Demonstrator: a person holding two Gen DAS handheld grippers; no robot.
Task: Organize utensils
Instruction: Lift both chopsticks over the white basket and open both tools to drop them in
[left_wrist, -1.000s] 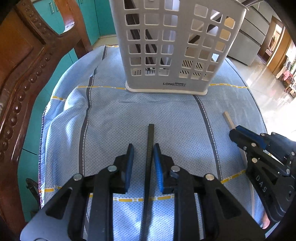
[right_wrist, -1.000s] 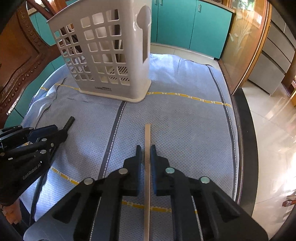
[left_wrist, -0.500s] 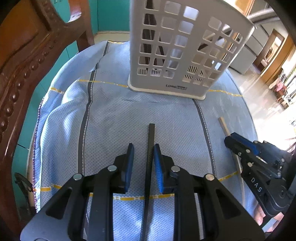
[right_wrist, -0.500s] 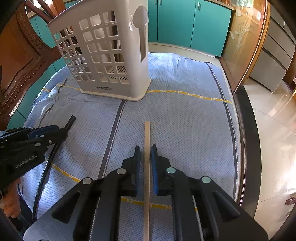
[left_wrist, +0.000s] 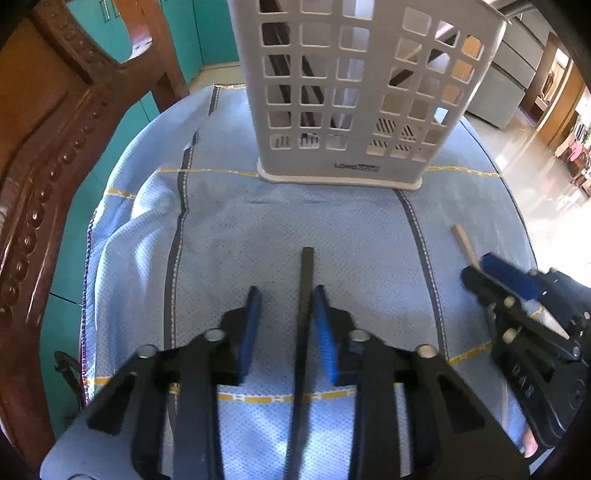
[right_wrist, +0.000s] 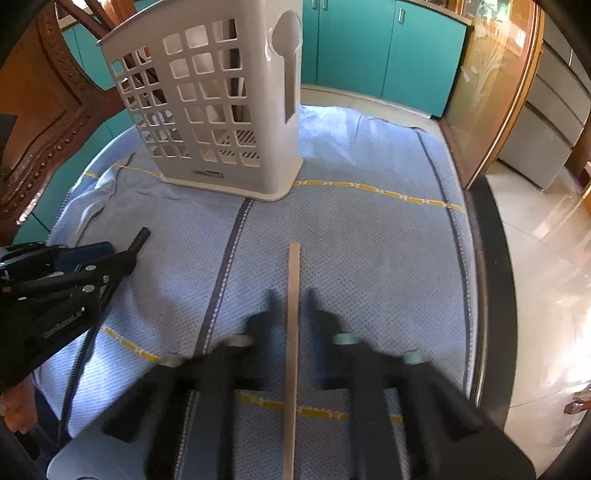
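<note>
Sticks, two of them, lie flat on the surface, which is draped in a light blue cloth with grey and yellow lines. Each stick lies between one pair of fingers.

In the left wrist view the black stick runs from 6 o'clock up towards 12, its far end just past the fingertips. The left gripper points down at the cloth with its fingers closing around this stick. The pad at 3 o'clock is right against the stick, while the pad at 9 o'clock stands off with cloth showing in the gap, so the stick is not yet clamped.

In the right wrist view the wood stick also runs from 6 towards 12, its end well ahead of the fingertips. The right gripper is blurred. Its fingers sit tight about the wood stick, drawn in as far as they go.

A white slotted holder stands upright on the cloth at 12 o'clock in the left view and at 11 in the right, well apart from both sticks. Dark utensils show through its holes in the compartment towards 9 o'clock. A carved wooden chair stands at 9 to 10 o'clock, beside the surface.
</note>
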